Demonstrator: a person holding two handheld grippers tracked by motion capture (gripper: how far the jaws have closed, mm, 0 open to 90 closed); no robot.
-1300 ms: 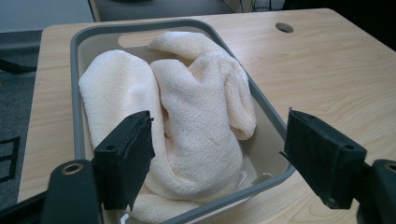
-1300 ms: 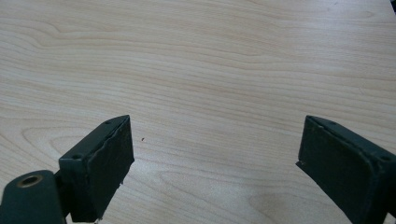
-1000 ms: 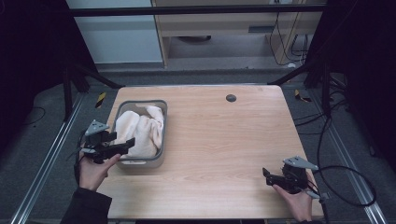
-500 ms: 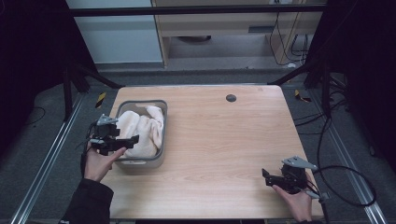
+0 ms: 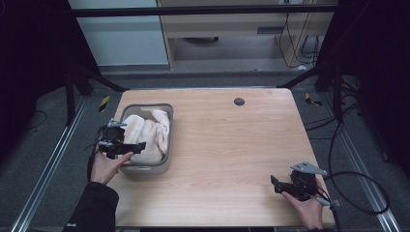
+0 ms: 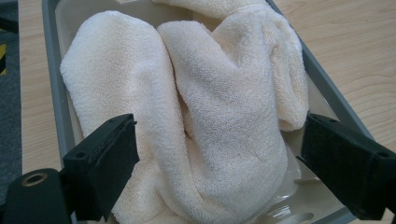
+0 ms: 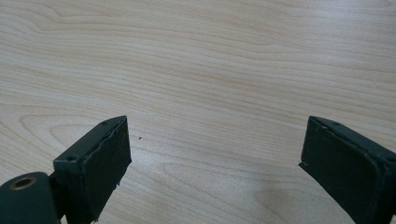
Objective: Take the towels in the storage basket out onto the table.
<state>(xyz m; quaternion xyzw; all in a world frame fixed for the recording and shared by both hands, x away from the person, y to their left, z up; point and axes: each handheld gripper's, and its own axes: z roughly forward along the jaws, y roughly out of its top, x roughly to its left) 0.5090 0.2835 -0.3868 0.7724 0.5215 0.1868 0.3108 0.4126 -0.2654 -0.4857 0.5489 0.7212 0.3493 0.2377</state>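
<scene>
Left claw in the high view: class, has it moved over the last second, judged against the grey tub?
Yes. The left claw has moved inward from the tub's outer edge and now sits over the towel.

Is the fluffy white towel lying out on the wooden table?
No, the fluffy cream-white towel lies bunched inside the grey plastic bin, between the left gripper's open jaws.

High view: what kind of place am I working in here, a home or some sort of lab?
Probably a lab or recording workspace, not a home. A bare wooden table stands inside a dark metal frame, loose cables trail over grey carpet, and the only item is a grey bin holding a cream towel.
</scene>
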